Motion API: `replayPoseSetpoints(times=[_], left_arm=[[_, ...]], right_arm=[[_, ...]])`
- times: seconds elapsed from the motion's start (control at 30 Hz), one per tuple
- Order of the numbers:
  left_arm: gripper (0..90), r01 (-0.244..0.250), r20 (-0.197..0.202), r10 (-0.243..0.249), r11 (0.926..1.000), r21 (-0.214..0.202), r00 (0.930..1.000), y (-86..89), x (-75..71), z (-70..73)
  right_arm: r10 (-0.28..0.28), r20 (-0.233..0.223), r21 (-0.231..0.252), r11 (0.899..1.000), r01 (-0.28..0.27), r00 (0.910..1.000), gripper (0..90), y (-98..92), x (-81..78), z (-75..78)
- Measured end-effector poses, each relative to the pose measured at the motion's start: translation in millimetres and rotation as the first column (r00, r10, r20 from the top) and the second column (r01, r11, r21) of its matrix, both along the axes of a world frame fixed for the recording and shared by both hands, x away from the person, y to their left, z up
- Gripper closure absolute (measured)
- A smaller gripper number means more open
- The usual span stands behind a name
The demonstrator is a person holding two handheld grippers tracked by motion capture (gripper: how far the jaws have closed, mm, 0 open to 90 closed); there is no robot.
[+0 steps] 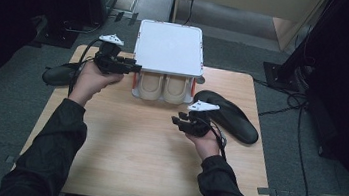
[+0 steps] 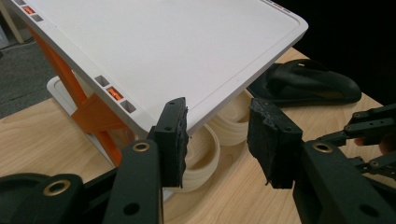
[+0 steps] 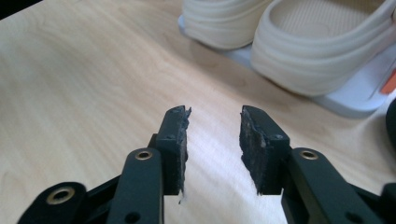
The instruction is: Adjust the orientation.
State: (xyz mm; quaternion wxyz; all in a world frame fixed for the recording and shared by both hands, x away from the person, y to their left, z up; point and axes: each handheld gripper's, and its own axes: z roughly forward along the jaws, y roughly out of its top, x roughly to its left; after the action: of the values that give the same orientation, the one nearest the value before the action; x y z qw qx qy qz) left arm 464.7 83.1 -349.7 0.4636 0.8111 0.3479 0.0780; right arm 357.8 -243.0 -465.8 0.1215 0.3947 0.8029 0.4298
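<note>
A white shoe rack (image 1: 169, 47) with orange posts stands at the table's far middle. A pair of beige slippers (image 1: 163, 87) sits on its lower shelf. My left gripper (image 1: 133, 67) hovers by the rack's front left corner, open, with nothing between its fingers. In the left gripper view the rack's top (image 2: 163, 42) and a beige slipper (image 2: 201, 154) lie just beyond my left gripper (image 2: 217, 135). My right gripper (image 1: 175, 121) is open over bare wood in front of the rack. The right gripper view shows my right gripper (image 3: 214, 140) empty, with the beige slippers (image 3: 317, 51) ahead.
One black slipper (image 1: 233, 116) lies on the table right of the rack, close behind my right hand. Another black slipper (image 1: 59, 74) lies at the table's left edge. The wooden table (image 1: 131, 143) has free room in front. Dark floor and cables surround it.
</note>
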Motion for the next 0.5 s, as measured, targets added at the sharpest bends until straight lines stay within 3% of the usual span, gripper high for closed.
replayPoseSetpoints(times=[0.23, 0.5], left_arm=[[55.7, -0.01, 0.018, 0.01, 0.9999, -0.011, 0.9998, 10.3, -11.4, 3.8], [55.0, -0.044, 0.024, 0.045, 0.9987, -0.026, 0.9987, 29.6, -22.3, 1.6]], right_arm=[[0.015, -0.009, 0.015, 1.0, -0.015, 0.9999, 59.4, -9.8, -12.9, 3.9], [0.025, 0.011, 0.024, 0.999, -0.025, 0.9996, 59.1, -12.8, -13.0, 5.6]])
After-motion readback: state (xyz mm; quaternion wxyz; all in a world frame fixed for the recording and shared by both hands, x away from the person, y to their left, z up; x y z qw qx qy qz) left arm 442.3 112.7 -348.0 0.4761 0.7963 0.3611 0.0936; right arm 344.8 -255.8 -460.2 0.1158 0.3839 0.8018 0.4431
